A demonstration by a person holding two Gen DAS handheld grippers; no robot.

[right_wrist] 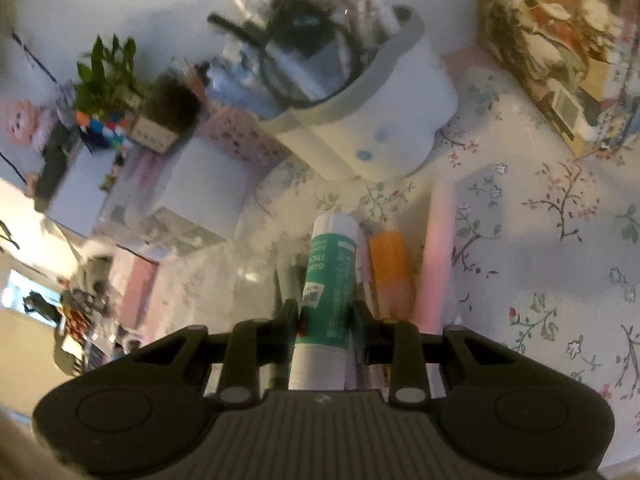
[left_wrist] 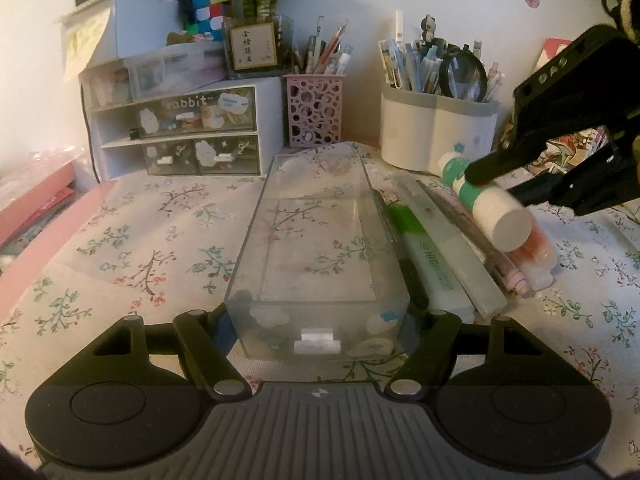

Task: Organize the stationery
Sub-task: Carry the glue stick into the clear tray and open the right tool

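Clear plastic filled the middle of your left wrist view: an empty see-through drawer point(left_wrist: 318, 256) sat on the floral tablecloth point(left_wrist: 132, 248), its long axis running straight away from you, its near end lodged between the spread fingers of your left gripper point(left_wrist: 318, 320). Whether those fingers actually pressed its sides, this view did not settle; they looked wide apart and at most beside it. To the drawer's right lay a row of stationery, a green highlighter point(left_wrist: 424, 244) and a frosted ruler point(left_wrist: 452, 244) among it, all roughly parallel to the drawer. Above that row, well to the right, your right gripper point(left_wrist: 500, 184) hung in the air with a green-and-white glue stick point(left_wrist: 486, 204) pinched across its middle, the stick's flat white end pointing toward your left camera. The drawer therefore lay to the left of and below the stick, and its open top was the nearer target for your right hand. The right wrist view was blurred but confirmed the grip: your right gripper point(right_wrist: 326, 316) was clenched on the glue stick point(right_wrist: 330, 276), which ran forward along the fingers, with an orange item point(right_wrist: 390, 272) and a pink one point(right_wrist: 438, 256) on the cloth below. The drawer was hard to make out there, which only the left view showed plainly.
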